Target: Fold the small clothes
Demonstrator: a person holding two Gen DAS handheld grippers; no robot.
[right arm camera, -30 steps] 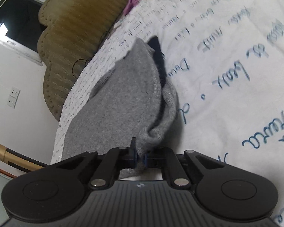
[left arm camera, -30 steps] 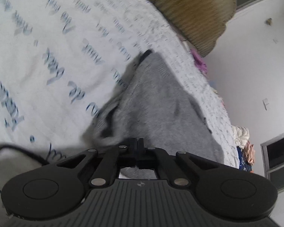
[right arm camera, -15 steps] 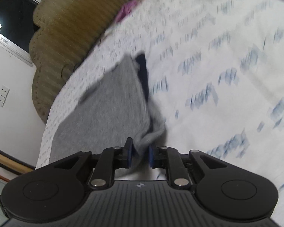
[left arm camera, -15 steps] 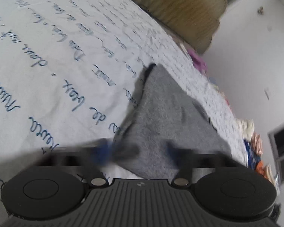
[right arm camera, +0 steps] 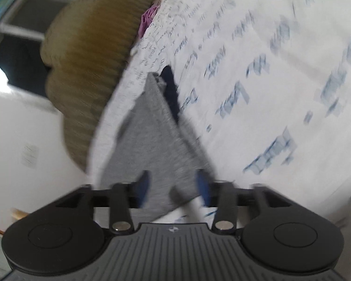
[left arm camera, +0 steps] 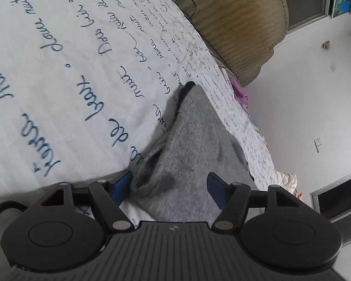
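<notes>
Grey knit garment lies folded over on the bed, below the headboard. Left tongs and right tongs both spread, gripping nothing. One fold appears made; further folding and smoothing likely remain.

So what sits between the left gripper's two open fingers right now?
In the left wrist view, the near end of the grey garment lies on the printed bedsheet between the left gripper's spread fingers, unclamped.

Bare sheet beside garment
</notes>
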